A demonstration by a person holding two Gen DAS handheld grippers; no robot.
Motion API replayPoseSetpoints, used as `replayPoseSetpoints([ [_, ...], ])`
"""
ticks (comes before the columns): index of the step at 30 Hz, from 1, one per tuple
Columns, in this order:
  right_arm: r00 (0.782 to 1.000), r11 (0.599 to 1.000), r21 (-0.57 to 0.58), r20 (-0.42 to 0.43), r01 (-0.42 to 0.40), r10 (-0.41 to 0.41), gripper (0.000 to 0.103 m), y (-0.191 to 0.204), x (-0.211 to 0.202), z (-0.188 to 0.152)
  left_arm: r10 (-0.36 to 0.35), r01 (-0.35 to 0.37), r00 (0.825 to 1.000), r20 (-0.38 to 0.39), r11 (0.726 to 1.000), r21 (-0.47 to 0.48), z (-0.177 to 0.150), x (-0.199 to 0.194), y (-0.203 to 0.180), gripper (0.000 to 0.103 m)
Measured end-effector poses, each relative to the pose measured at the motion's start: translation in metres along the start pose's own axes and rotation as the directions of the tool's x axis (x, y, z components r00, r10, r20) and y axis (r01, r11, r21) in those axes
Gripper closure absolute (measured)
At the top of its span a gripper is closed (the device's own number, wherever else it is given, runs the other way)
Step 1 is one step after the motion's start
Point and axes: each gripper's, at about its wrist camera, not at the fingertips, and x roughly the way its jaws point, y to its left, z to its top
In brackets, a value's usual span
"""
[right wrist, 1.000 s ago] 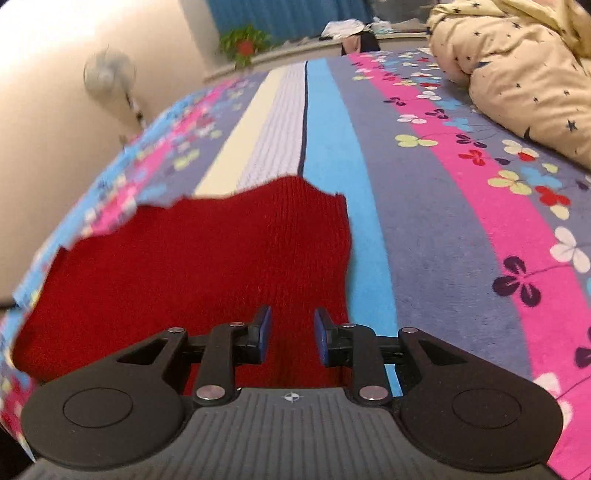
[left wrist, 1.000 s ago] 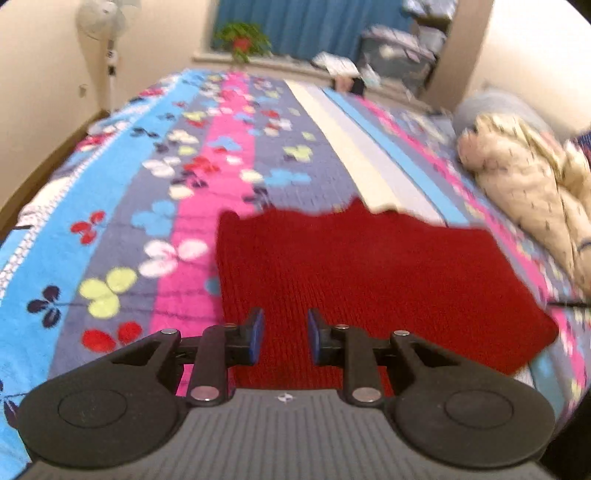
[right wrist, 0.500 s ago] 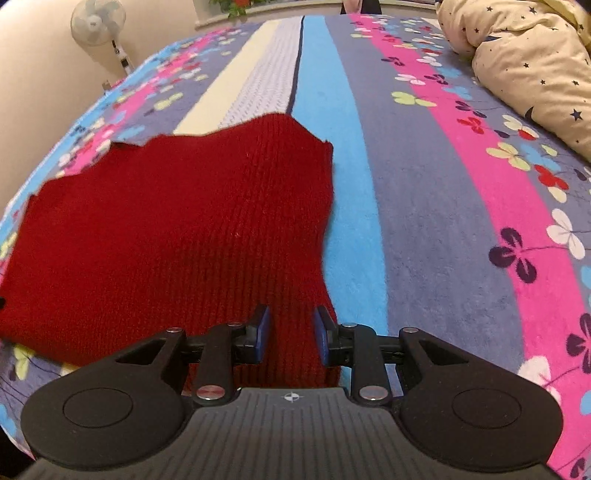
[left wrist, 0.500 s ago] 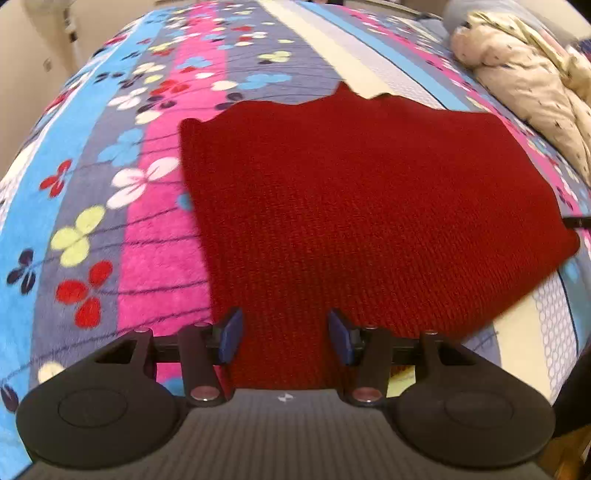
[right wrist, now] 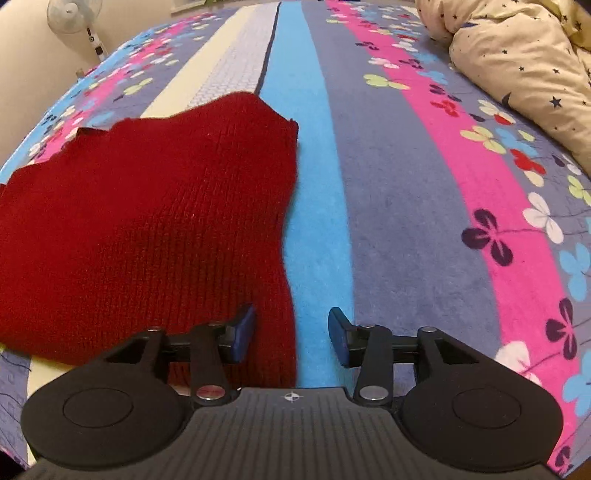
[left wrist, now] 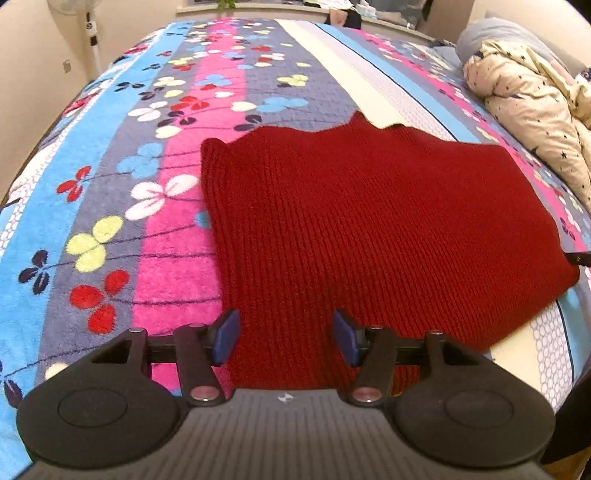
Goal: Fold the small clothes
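Striped fleece bedspread [left wrist: 177,258] covers the bed, printed with clover-like flowers in pink, blue and grey bands, and it is soft and fuzzy. Toward 12 o'clock it runs bare and flat to the far edge; a rumpled cream quilt [left wrist: 535,110] with dark stars lies at 2 o'clock. A standing fan [right wrist: 79,14] sits by the wall at 11 o'clock.

My red knit garment [left wrist: 369,221] lies spread flat on the bed, ribbed, roughly rectangular, with a wavy far edge. My left tool [left wrist: 284,338] has just been opening and stands wide over the garment's near left edge, fabric below the gap, not pinched. My right tool [right wrist: 291,339] has just been opening too, straddling the garment's right edge [right wrist: 288,258], pads clear of it.
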Motion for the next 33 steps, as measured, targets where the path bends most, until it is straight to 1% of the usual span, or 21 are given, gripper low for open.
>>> replayPoseSetpoints([
  [5,1.000,1.000,0.007,0.019,0.004,-0.004,0.056,-0.002,-0.004,-0.001,0.006,-0.006,1.000,0.019,1.000,-0.025,0.001,-0.005,0.001,0.041],
  [12,0.996,0.998,0.049,0.070,0.043,-0.047,0.054,-0.009,-0.011,0.002,-0.006,0.010,0.999,0.053,0.998,-0.069,-0.004,-0.015,-0.007,0.041],
  [14,0.994,0.996,0.067,0.082,0.063,-0.069,0.054,-0.013,-0.013,0.003,-0.006,0.014,0.997,0.074,0.995,-0.104,-0.007,-0.021,-0.011,0.041],
  [17,0.990,0.990,0.105,0.094,0.092,-0.102,0.054,-0.021,-0.015,0.004,-0.022,0.041,0.994,0.108,0.984,-0.176,-0.015,-0.033,-0.016,0.041],
  [19,0.987,0.985,0.136,0.108,0.102,-0.117,0.054,-0.026,-0.019,0.005,-0.043,0.069,0.992,0.119,0.972,-0.224,-0.025,-0.039,-0.022,0.036],
  [20,0.985,0.983,0.152,0.117,0.107,-0.125,0.054,-0.029,-0.021,0.005,-0.052,0.080,0.991,0.119,0.966,-0.247,-0.030,-0.040,-0.025,0.032],
  [23,0.982,0.976,0.188,0.135,0.109,-0.135,0.054,-0.034,-0.026,0.005,-0.089,0.117,0.991,0.103,0.941,-0.318,-0.045,-0.042,-0.034,0.029],
  [24,0.980,0.974,0.201,0.141,0.108,-0.137,0.054,-0.037,-0.027,0.006,-0.103,0.129,0.990,0.094,0.931,-0.340,-0.049,-0.041,-0.036,0.026],
  [26,0.979,0.968,0.226,0.146,0.105,-0.140,0.054,-0.040,-0.028,0.007,-0.136,0.155,0.988,0.076,0.906,-0.394,-0.057,-0.038,-0.039,0.023],
  [28,0.980,0.963,0.252,0.148,0.094,-0.135,0.054,-0.043,-0.030,0.008,-0.149,0.161,0.987,0.062,0.879,-0.449,-0.063,-0.034,-0.036,0.020],
  [30,0.981,0.957,0.280,0.156,0.070,-0.118,0.054,-0.046,-0.033,0.009,-0.135,0.141,0.990,0.049,0.853,-0.503,-0.067,-0.028,-0.029,0.019],
  [31,0.981,0.956,0.287,0.161,0.061,-0.111,0.054,-0.048,-0.034,0.009,-0.124,0.126,0.991,0.041,0.834,-0.537,-0.068,-0.025,-0.024,0.019],
  [32,0.980,0.955,0.292,0.166,0.054,-0.107,0.054,-0.049,-0.036,0.008,-0.115,0.115,0.993,0.037,0.810,-0.575,-0.069,-0.023,-0.017,0.019],
  [33,0.980,0.954,0.294,0.168,0.051,-0.104,0.054,-0.050,-0.037,0.009,-0.110,0.112,0.993,0.042,0.775,-0.622,-0.071,-0.021,-0.009,0.019],
])
